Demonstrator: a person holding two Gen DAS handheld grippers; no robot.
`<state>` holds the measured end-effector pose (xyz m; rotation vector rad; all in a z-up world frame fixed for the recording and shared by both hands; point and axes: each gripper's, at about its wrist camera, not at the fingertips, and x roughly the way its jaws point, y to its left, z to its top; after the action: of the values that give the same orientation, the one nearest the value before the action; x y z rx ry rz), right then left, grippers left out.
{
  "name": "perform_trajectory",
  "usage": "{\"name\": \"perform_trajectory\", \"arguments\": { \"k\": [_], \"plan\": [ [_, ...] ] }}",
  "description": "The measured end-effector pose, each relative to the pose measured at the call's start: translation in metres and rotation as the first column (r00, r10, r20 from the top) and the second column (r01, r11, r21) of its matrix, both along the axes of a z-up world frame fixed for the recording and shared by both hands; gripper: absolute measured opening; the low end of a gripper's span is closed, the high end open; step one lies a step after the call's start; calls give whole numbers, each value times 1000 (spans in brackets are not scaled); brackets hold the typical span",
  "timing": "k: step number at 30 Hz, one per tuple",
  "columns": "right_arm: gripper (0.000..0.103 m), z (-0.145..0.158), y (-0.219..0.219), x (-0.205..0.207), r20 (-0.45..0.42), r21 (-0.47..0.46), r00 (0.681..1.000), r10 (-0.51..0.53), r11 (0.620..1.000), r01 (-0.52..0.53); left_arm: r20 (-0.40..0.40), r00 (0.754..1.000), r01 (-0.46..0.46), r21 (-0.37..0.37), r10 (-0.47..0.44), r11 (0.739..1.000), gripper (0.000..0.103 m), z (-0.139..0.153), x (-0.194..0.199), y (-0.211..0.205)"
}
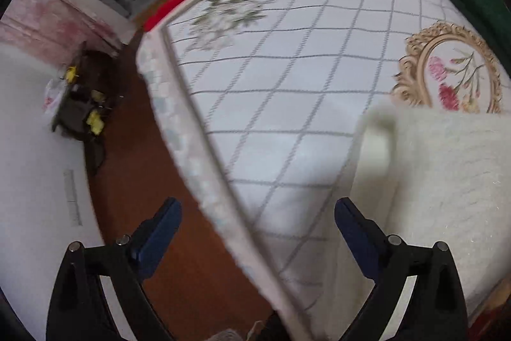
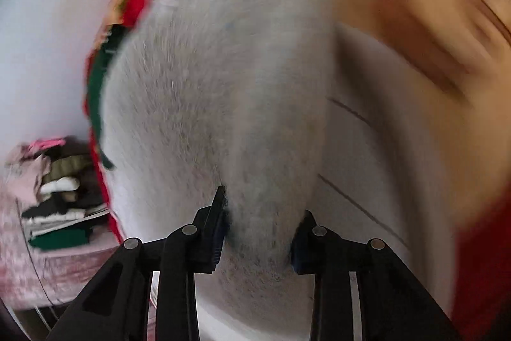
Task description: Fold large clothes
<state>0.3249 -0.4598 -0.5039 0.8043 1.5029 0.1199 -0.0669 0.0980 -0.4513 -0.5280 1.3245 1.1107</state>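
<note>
Left gripper (image 1: 257, 232): jaws spread wide, nothing between them, hanging over the near edge of the bed (image 1: 287, 69) at lower centre of its view. White fluffy garment (image 1: 447, 181) lies at lower right there, on the checked quilt.

Right gripper (image 2: 260, 226): jaws pinching a thick bunch of the same fluffy garment (image 2: 223, 85), which fills the middle of that view. Picture heavily smeared.

Risks: pile is thick and slick, so the pinch may hold fluff only and slip. With one hand free, the unheld side could drag, twist, or slide off the bed edge. Stack of folded clothes (image 2: 60, 206) at lower left.
</note>
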Motion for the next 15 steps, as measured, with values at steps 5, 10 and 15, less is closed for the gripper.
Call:
{"name": "perform_trajectory", "arguments": {
  "k": [5,10,15],
  "plan": [
    [49,-23,-19,-72,-213,-1,966,148,988,-152,-48,996,69,-4,-69,998,98,-7,4,-26],
    [56,1,-23,-59,-232,-44,915,331,936,-350,4,991,136,-10,-136,991,98,-13,38,-47],
    [56,67,-11,-42,-84,-228,883,461,854,-467,20,974,226,-20,-226,974,98,-26,85,-77]
  ]
}}
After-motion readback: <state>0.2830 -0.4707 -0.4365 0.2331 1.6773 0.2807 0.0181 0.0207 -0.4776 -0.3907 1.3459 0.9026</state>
